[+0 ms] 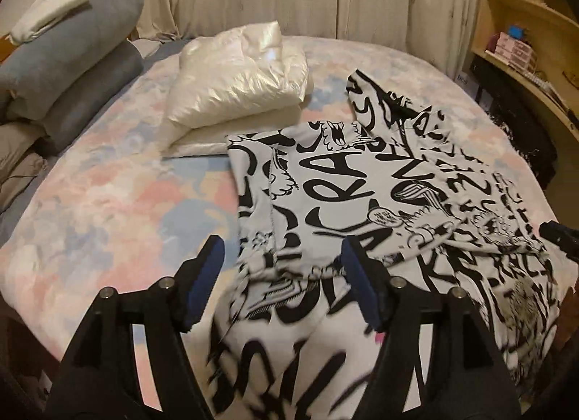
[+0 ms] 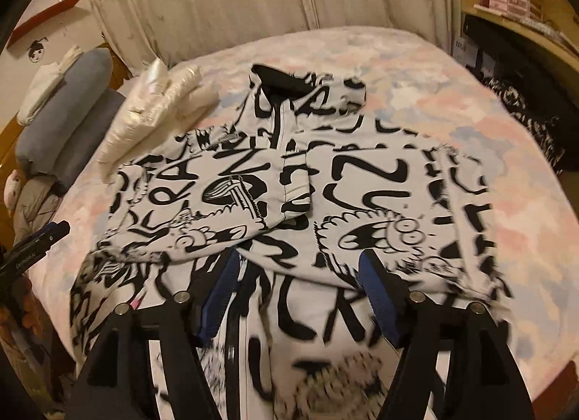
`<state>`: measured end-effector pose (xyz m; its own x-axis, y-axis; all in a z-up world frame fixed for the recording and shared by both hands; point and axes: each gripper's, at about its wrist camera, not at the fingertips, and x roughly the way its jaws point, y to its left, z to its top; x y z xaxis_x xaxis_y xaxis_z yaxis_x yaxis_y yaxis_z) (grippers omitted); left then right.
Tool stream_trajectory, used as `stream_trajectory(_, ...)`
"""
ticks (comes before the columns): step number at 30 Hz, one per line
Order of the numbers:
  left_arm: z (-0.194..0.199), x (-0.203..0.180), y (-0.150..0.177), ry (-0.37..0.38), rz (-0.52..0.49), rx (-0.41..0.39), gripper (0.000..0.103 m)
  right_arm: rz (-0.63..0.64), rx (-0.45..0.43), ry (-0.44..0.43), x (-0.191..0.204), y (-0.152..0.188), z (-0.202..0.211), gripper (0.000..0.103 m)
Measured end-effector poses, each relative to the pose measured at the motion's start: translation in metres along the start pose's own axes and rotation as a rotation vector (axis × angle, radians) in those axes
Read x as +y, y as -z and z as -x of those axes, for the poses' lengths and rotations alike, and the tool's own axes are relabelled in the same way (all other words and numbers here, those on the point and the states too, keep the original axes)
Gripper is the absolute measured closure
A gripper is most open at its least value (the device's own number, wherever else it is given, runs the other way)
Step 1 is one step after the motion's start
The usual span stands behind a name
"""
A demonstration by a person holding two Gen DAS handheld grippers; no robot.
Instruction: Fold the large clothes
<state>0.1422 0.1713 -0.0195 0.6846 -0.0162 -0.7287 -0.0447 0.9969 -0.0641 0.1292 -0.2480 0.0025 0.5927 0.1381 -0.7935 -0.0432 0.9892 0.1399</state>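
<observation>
The big black-and-white hoodie [image 2: 275, 195] lies spread on the bed [image 1: 108, 185], with its hood pointing to the far curtain and both sleeves laid across the chest. It sits just beside a folded shiny white jacket [image 1: 239, 94]. The hoodie looks soft and floppy, and probably a bit heavy because it is thick. It will likely sag and slide if only one corner is lifted, so two holds at the same time seem best. The near bottom edge is loose and bunched, and a good place to pinch looks like that hem, one hold near each side, so the bottom half can be carried up over the sleeves. The cloth is not breakable, so a firm pinch should be fine. The left gripper [image 1: 282, 275] hangs over the hoodie's near left side with its fingers apart and nothing pinched. The right gripper [image 2: 300, 293] hangs over the near middle, fingers apart too, holding nothing.
</observation>
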Motion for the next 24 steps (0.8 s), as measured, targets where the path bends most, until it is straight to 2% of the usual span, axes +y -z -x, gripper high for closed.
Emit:
stream_trajectory(6,0.051,0.021,0.028,-0.008,0.001,-0.008,0.034,0.014,-0.058,0.023,-0.014,0.027,0.081,0.020)
stream_trajectory(11,0.068,0.038,0.059,0.022,0.021,0.043,0.034,0.017,-0.062,0.047,-0.034,0.061,0.129,0.019)
stream_trajectory(15,0.060,0.053,0.088,0.064,0.053,0.126,0.034,0.005,-0.043,0.075,-0.056,0.092,0.144,0.019)
stream_trajectory(19,0.048,0.065,0.120,0.140,0.072,0.177,0.034,-0.017,-0.009,0.123,-0.087,0.129,0.146,0.019)
stream_trajectory(21,0.039,0.073,0.138,0.172,0.084,0.205,0.034,-0.045,0.011,0.144,-0.109,0.149,0.145,0.019)
stream_trajectory(24,0.024,0.080,0.153,0.184,0.111,0.229,0.034,-0.119,0.055,0.156,-0.145,0.183,0.141,0.019)
